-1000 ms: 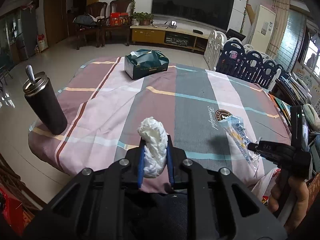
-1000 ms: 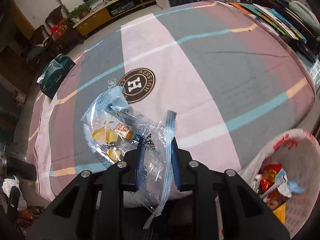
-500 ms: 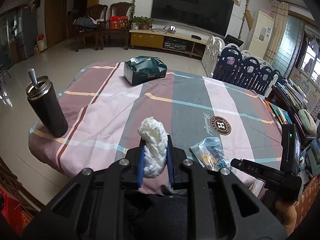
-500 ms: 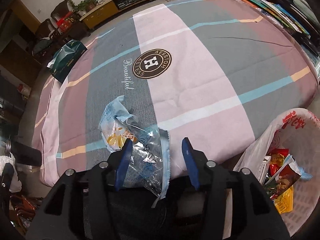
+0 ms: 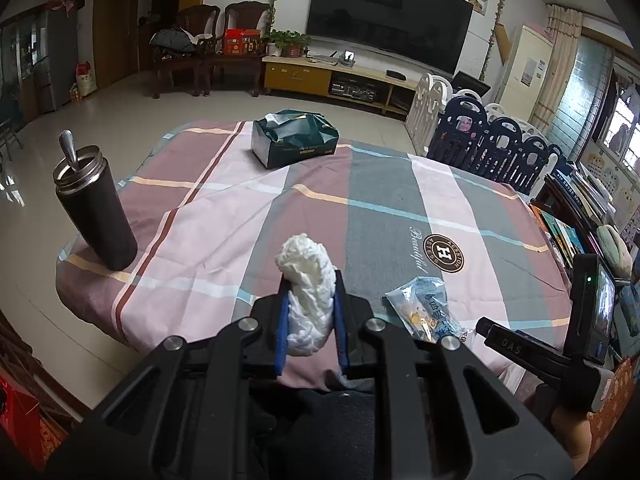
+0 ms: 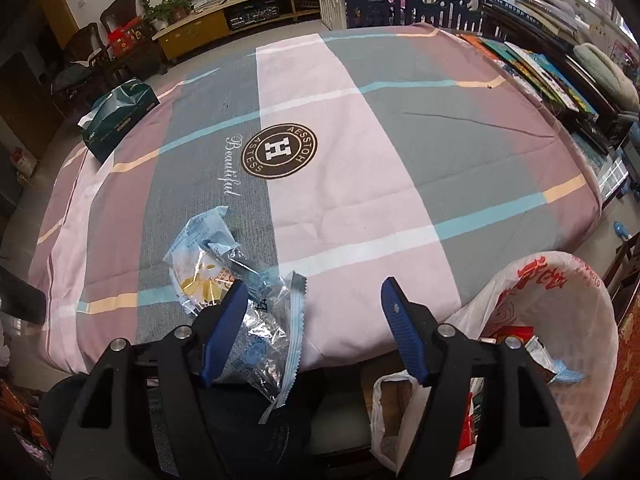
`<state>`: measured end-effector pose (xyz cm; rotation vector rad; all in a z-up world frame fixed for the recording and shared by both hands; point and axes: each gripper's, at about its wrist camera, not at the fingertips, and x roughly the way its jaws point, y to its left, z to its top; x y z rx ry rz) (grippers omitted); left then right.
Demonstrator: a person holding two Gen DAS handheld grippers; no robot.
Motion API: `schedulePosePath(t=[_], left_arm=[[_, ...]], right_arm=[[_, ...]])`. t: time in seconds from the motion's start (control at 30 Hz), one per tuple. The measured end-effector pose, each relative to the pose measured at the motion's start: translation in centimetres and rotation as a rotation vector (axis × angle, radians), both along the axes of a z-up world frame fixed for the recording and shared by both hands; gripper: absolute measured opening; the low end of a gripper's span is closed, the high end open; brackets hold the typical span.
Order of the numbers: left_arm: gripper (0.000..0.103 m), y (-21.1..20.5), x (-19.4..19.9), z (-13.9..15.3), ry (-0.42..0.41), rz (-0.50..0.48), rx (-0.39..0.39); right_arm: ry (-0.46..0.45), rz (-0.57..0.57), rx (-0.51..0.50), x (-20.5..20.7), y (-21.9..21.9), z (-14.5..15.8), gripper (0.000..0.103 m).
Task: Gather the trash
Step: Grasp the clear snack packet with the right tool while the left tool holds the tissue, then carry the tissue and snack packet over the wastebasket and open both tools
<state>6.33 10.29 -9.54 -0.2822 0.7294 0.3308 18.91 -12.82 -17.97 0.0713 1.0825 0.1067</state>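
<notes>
At the far left of the checked tablecloth [image 5: 208, 216] stands a dark tumbler [image 5: 96, 208] with a spoon in it, and further back a green tissue box [image 5: 294, 142] — neither looks like trash. Nearer the middle, the left gripper [image 5: 310, 312] is clamped narrowly on a crumpled white tissue wad [image 5: 308, 280], held up over the near edge of the table and not yet over any bin. To its right a clear snack wrapper [image 6: 224, 280] lies on the cloth at the table's near edge; the right gripper [image 6: 312, 308] is over it with its jaws opening, the left blue pad resting against the wrapper while the other pad stands well clear, so nothing is gripped. Furthest right, beside the table, is the waste basket [image 6: 592, 300] lined with a white bag and already holding several colourful wrappers — part of the job looks done. Left to do, by my reading: bin the wad and the wrapper.
</notes>
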Motion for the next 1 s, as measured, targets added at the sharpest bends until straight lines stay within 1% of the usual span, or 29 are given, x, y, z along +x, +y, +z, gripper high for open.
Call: schedulePosePath(t=[0.07, 0.13, 0.23, 0.33, 0.37, 0.4, 0.47, 0.6, 0.63, 0.67, 0.7, 0.73, 0.83, 1.0], left_arm=[[0.020, 0.1, 0.0, -0.1, 0.002, 0.002, -0.004], [0.020, 0.2, 0.0, -0.2, 0.006, 0.005, -0.005], [0.020, 0.4, 0.1, -0.4, 0.012, 0.008, -0.006], [0.020, 0.5, 0.1, -0.5, 0.016, 0.011, -0.006], [0.020, 0.6, 0.1, -0.6, 0.018, 0.012, -0.007], [0.020, 0.6, 0.2, -0.7, 0.020, 0.012, -0.008], [0.020, 0.6, 0.2, -0.8, 0.022, 0.014, -0.009], [0.020, 0.8, 0.2, -0.9, 0.024, 0.018, -0.012], [0.020, 0.9, 0.2, -1.0, 0.025, 0.018, -0.012], [0.020, 0.9, 0.2, -1.0, 0.026, 0.020, -0.013], [0.020, 0.9, 0.3, -1.0, 0.027, 0.021, -0.013], [0.020, 0.9, 0.3, -1.1, 0.028, 0.021, -0.013], [0.020, 0.9, 0.4, -1.2, 0.032, 0.023, -0.013], [0.020, 1.0, 0.4, -1.3, 0.036, 0.026, -0.013]], right_arm=[[-0.021, 0.013, -0.031, 0.5, 0.4, 0.1, 0.077], [-0.022, 0.053, -0.076, 1.2, 1.5, -0.3, 0.080], [0.000, 0.133, -0.162, 2.0, 3.6, -1.6, 0.080], [-0.003, 0.173, -0.232, 2.0, 5.4, -2.7, 0.080], [-0.001, 0.179, -0.244, 1.9, 5.8, -3.0, 0.078], [0.000, 0.184, -0.247, 1.8, 6.1, -3.3, 0.075], [0.014, 0.189, -0.252, 1.9, 6.6, -3.8, 0.055], [0.024, 0.196, -0.255, 1.8, 6.9, -4.3, 0.046], [0.020, 0.202, -0.255, 1.7, 6.9, -4.3, 0.039], [0.020, 0.207, -0.256, 1.6, 6.9, -4.3, 0.029], [0.023, 0.212, -0.251, 1.6, 6.9, -4.4, 0.026], [0.019, 0.216, -0.246, 1.5, 7.0, -4.4, 0.021], [0.011, 0.227, -0.245, 1.3, 7.1, -4.3, 0.015], [0.000, 0.205, -0.225, 1.1, 6.7, -3.8, 0.014]])
